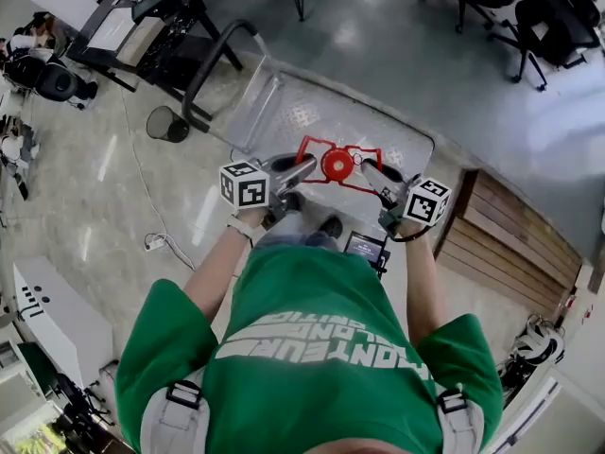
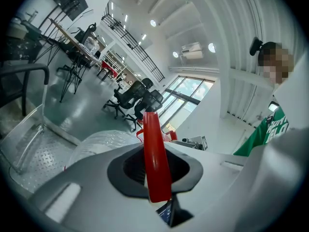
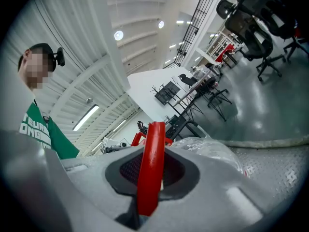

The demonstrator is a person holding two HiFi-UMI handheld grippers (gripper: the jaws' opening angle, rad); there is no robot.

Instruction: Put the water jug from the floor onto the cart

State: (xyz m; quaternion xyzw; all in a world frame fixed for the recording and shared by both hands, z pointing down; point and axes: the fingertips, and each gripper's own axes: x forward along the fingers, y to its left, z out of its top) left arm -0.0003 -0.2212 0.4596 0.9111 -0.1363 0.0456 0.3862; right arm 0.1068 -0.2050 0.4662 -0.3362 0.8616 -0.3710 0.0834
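The fingers [image 2: 72, 187] of my left gripper [image 2: 155, 178] stand narrow and press on the red handle [image 2: 154, 149] of the water jug [image 2: 101, 141]. The fingers [image 3: 227, 187] of my right gripper [image 3: 148, 178] are narrow too, closed on the same handle from the other side. The clear jug hangs between both grippers over the metal deck of the cart [image 1: 312, 112]. Whether its bottom touches the deck, I cannot tell. The cart's black push bar [image 1: 203, 74] stands at the far left. Office chairs [image 1: 510, 8] are beyond, on the grey floor [image 1: 378, 26].

White print on the green shirt [image 1: 312, 296] (upside down) seems to read "MONTEUR"; rest illegible.
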